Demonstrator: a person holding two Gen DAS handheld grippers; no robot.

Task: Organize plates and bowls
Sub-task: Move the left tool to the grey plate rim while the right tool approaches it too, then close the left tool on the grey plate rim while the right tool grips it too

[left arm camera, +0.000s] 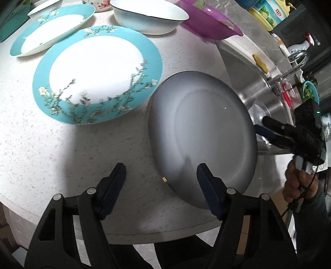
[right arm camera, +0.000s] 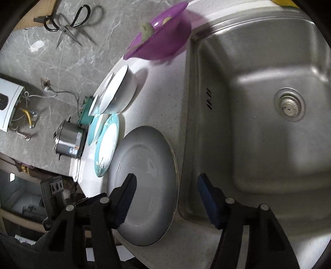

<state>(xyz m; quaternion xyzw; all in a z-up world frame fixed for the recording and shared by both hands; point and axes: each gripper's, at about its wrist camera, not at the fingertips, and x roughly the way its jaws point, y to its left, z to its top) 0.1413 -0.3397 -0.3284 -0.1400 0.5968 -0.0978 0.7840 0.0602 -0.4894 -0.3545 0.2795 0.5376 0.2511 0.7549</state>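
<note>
A plain grey-white plate lies on the white counter beside the sink; it also shows in the right wrist view. My left gripper is open over the plate's near-left edge, holding nothing. My right gripper is open, straddling the plate's sink-side rim, and its jaws reach in from the right in the left wrist view. A teal flowered plate lies left of it, another teal plate behind. A white bowl stands at the back.
A steel sink lies right of the plates. A purple bowl sits at the sink's far corner. Scissors and a steel pot are off the counter's far side. The counter's front edge is close below my left gripper.
</note>
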